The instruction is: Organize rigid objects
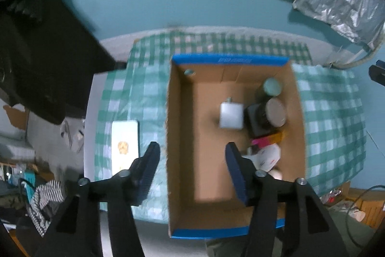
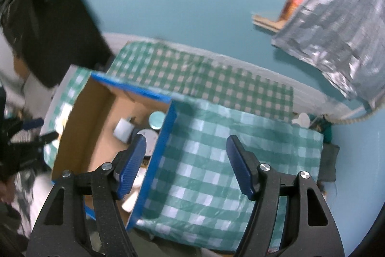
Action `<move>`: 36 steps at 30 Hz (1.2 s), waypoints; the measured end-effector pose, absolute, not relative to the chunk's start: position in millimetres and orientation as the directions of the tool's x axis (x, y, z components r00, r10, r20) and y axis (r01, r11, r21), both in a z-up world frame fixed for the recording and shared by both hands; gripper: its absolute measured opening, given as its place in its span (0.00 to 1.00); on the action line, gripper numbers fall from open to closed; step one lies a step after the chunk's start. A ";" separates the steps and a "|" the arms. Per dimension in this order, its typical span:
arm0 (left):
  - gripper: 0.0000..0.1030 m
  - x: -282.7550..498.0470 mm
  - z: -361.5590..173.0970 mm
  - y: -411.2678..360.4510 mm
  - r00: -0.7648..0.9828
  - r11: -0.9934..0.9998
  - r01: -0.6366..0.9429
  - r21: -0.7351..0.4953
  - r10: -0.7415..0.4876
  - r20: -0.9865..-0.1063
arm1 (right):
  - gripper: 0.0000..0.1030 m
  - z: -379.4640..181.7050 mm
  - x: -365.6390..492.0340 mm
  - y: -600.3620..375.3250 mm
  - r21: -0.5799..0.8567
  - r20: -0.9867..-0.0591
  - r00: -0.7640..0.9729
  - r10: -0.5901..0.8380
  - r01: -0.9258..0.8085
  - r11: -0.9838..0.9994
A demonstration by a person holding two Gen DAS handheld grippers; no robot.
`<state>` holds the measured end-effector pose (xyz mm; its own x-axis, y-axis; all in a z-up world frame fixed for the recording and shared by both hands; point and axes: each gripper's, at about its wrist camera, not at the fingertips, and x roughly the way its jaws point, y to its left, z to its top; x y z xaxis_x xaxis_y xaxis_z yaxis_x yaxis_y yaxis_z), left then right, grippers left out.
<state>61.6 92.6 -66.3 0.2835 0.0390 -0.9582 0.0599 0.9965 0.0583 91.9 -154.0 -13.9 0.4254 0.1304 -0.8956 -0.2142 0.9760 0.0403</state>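
Left wrist view looks down into an open brown cardboard box with blue rims (image 1: 182, 136) standing on a surface covered by a green-and-white checked cloth (image 1: 334, 117). Several rigid things already lie along the box's 3 o'clock wall: a small white square block with a stub on top (image 1: 231, 115), a dark jar with a grey round lid (image 1: 275, 112), a jar with a pale green lid (image 1: 272, 86) towards 1 o'clock, a black boxy object (image 1: 255, 122), an orange-and-pink packet (image 1: 267, 140) and a white round item with red print (image 1: 267, 157). The box's 9 o'clock half is bare cardboard.

One flat pale rectangular box with a gold emblem (image 1: 125, 143) lies on the cloth outside the carton, at about 8 o'clock, just beside the left gripper (image 1: 191, 165), whose jaws stand wide apart and hold nothing.

Right wrist view shows the right gripper (image 2: 186, 161) hovering over the carton's blue wall and bare cloth, jaws likewise wide and empty.

Judging from this, most of the sorting looks done; the emblem box seems to be the main piece left to go in. A small white object (image 2: 302, 121) at the cloth's far edge may also belong, though it is too blurred to tell.
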 end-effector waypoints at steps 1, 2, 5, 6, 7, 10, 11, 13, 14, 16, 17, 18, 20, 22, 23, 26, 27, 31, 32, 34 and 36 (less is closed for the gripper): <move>0.66 62.0 -61.4 89.0 0.298 0.997 0.063 0.054 0.033 -0.954 | 0.67 -10.3 90.3 -158.1 0.041 -0.890 0.438 0.126 -0.199 0.979; 0.73 62.1 -56.6 85.2 0.311 0.996 0.066 0.053 0.030 -0.950 | 0.67 -7.2 88.3 -162.0 0.041 -0.885 0.450 0.121 -0.184 0.982; 0.79 60.3 -42.3 75.6 0.362 0.995 0.077 0.058 0.026 -0.932 | 0.68 1.5 82.7 -169.9 0.046 -0.866 0.487 0.111 -0.143 0.989; 0.80 59.3 -38.3 72.2 0.375 0.995 0.085 0.060 0.024 -0.927 | 0.68 4.9 80.2 -173.1 0.054 -0.859 0.500 0.113 -0.131 0.990; 0.84 58.2 -34.2 68.8 0.389 0.994 0.091 0.066 0.025 -0.921 | 0.68 6.6 78.5 -174.2 0.055 -0.853 0.509 0.112 -0.124 0.991; 0.86 53.7 -23.1 62.4 0.426 0.992 0.099 0.081 0.032 -0.904 | 0.68 13.9 70.4 -179.6 0.065 -0.828 0.551 0.107 -0.095 0.993; 0.86 51.5 -19.4 61.4 0.439 0.992 0.097 0.080 0.029 -0.898 | 0.68 15.2 67.7 -180.5 0.071 -0.820 0.562 0.109 -0.088 0.994; 0.87 47.2 -11.8 59.9 0.464 0.993 0.096 0.068 0.016 -0.886 | 0.68 19.0 62.5 -184.7 0.083 -0.803 0.586 0.109 -0.071 0.994; 0.88 44.9 -7.5 59.2 0.479 0.994 0.093 0.064 0.012 -0.878 | 0.68 20.2 60.4 -185.7 0.084 -0.798 0.593 0.107 -0.067 0.994; 0.89 42.1 -1.5 57.8 0.500 0.994 0.088 0.058 0.006 -0.866 | 0.68 23.1 55.8 -186.8 0.073 -0.790 0.606 0.092 -0.056 0.996; 0.90 40.9 0.9 57.0 0.507 0.995 0.089 0.053 0.000 -0.862 | 0.68 23.8 53.8 -187.2 0.068 -0.787 0.611 0.088 -0.056 0.996; 0.90 39.7 3.1 56.3 0.515 0.995 0.090 0.051 -0.002 -0.857 | 0.68 24.3 51.6 -186.7 0.058 -0.787 0.612 0.082 -0.059 0.997; 0.90 37.8 5.9 53.0 0.525 0.993 0.100 0.056 -0.005 -0.851 | 0.68 25.1 48.0 -185.7 0.040 -0.784 0.617 0.068 -0.060 0.997; 0.90 36.9 6.3 49.4 0.520 0.993 0.114 0.042 -0.024 -0.854 | 0.68 25.7 44.5 -184.5 0.026 -0.781 0.621 0.061 -0.065 0.998; 0.90 36.2 6.6 48.2 0.520 0.993 0.116 0.038 -0.028 -0.854 | 0.68 26.0 43.2 -184.1 0.023 -0.782 0.621 0.059 -0.066 0.998; 0.90 32.1 8.9 44.3 0.532 0.992 0.118 0.053 -0.018 -0.847 | 0.68 27.4 38.2 -183.9 0.014 -0.779 0.626 0.051 -0.063 0.998; 0.90 30.5 9.7 43.4 0.533 0.991 0.119 0.056 -0.017 -0.846 | 0.68 27.9 37.0 -183.7 0.008 -0.777 0.628 0.046 -0.063 0.998; 0.91 26.2 12.4 42.0 0.534 0.992 0.115 0.059 -0.012 -0.845 | 0.68 28.4 34.2 -184.8 0.013 -0.777 0.628 0.048 -0.059 0.998; 0.91 25.7 12.6 41.2 0.535 0.991 0.117 0.059 -0.013 -0.845 | 0.68 28.2 33.9 -185.4 0.014 -0.778 0.627 0.048 -0.059 0.998; 0.91 24.5 13.6 40.8 0.541 0.991 0.115 0.066 -0.007 -0.841 | 0.68 28.6 32.3 -187.4 0.015 -0.781 0.623 0.046 -0.055 0.998; 0.91 22.4 15.4 39.2 0.545 0.991 0.113 0.077 0.003 -0.839 | 0.68 28.7 31.7 -188.9 0.016 -0.782 0.622 0.046 -0.054 0.998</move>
<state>22.4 39.2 15.4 0.5448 0.0028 -0.8386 0.1131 0.9906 0.0768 31.7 -188.9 28.7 0.6218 0.0464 -0.7818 -0.0542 0.9984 0.0161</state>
